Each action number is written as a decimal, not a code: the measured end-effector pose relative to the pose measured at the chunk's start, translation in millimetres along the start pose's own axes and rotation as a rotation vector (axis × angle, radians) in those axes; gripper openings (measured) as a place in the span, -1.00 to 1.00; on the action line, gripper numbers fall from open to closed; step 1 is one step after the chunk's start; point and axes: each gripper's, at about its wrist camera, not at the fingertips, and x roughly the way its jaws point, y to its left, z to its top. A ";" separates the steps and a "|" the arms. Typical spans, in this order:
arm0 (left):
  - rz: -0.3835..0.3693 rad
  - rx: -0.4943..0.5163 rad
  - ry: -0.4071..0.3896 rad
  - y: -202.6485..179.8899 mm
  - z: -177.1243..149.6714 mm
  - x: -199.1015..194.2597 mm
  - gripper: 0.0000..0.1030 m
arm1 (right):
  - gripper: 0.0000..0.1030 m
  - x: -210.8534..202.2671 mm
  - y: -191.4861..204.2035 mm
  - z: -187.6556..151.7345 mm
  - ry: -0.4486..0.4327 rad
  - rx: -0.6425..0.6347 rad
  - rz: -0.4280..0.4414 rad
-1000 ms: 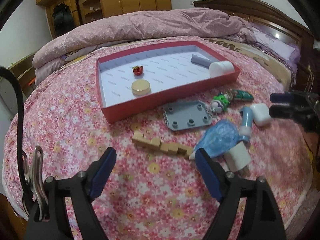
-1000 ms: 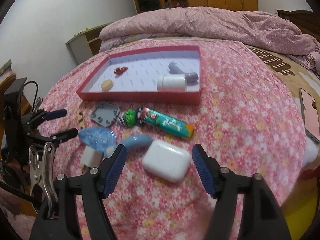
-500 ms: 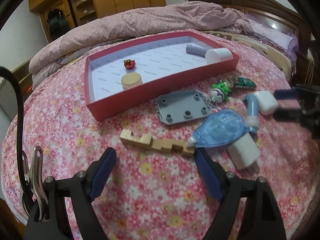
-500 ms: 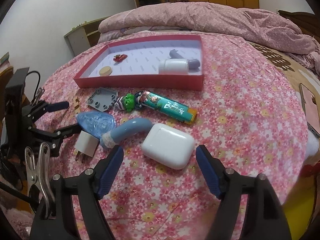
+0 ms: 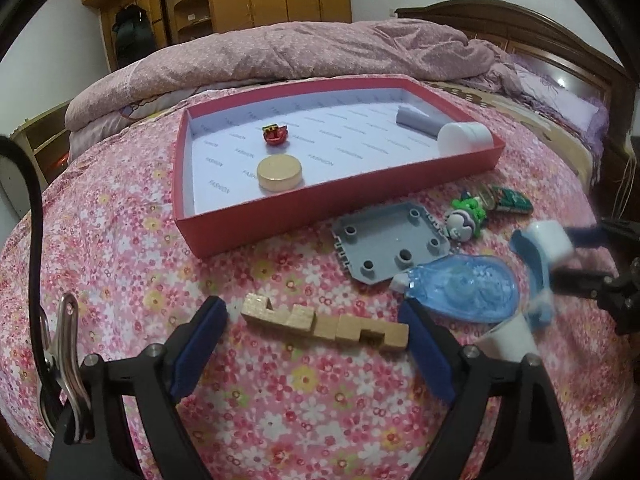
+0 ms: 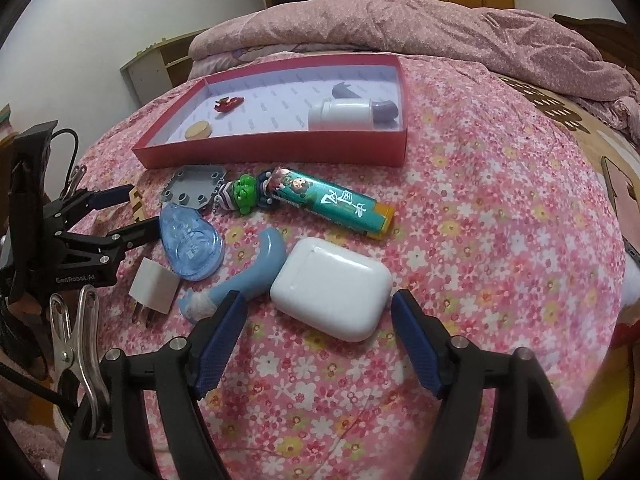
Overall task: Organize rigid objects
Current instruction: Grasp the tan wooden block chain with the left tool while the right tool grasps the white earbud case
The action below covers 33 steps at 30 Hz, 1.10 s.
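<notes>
My left gripper [image 5: 316, 330] is open, its fingers on either side of a zigzag wooden block [image 5: 324, 323] on the floral bedspread. My right gripper [image 6: 320, 332] is open, with a white earbud case [image 6: 332, 294] just ahead between its fingers. A red tray [image 5: 384, 179] holds a wooden disc [image 5: 279, 173], a small red toy [image 5: 275, 134], a grey tube [image 5: 420, 124] and a white cylinder [image 5: 464, 138]. Loose beside the tray lie a grey plate [image 5: 390, 246], a blue tape dispenser [image 5: 460, 290], a white charger [image 6: 154, 286], a blue curved piece [image 6: 256, 270], a green figure keychain [image 6: 242, 192] and a teal lighter [image 6: 340, 206].
A pink quilt [image 5: 280, 56] is heaped at the back of the bed. A wooden headboard [image 5: 540, 44] stands at the right, and wardrobes stand behind. A phone [image 6: 622, 200] lies at the bed's right edge. The right gripper also shows at the right of the left wrist view [image 5: 576, 254].
My left gripper has moved forward and down until its fingers flank the wooden block. My right gripper has moved closer to the earbud case. Both stay open.
</notes>
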 end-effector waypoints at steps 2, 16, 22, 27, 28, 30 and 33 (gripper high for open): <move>0.004 -0.002 -0.005 0.5 -0.6 -0.7 0.74 | 0.49 0.2 -0.7 0.2 -0.003 0.010 0.001; 0.007 -0.086 -0.019 -0.1 -6.8 -10.4 0.56 | 0.49 6.0 2.5 2.9 -0.040 0.019 -0.046; 0.012 -0.134 -0.018 4.5 -10.1 -16.0 0.56 | 0.46 5.7 5.3 -0.3 -0.052 0.009 -0.062; 0.015 -0.162 -0.014 7.1 -11.2 -19.1 0.56 | 0.23 3.7 3.0 -1.1 -0.062 0.024 -0.087; 0.016 -0.167 -0.013 7.4 -11.4 -19.6 0.56 | 0.23 3.4 2.0 -1.0 -0.064 0.027 -0.084; 0.018 -0.174 -0.013 8.0 -11.9 -21.0 0.56 | 0.23 3.4 1.8 -1.0 -0.066 0.024 -0.085; 0.023 -0.190 -0.012 9.8 -12.8 -23.2 0.56 | 0.23 3.5 3.0 -1.4 -0.069 0.015 -0.093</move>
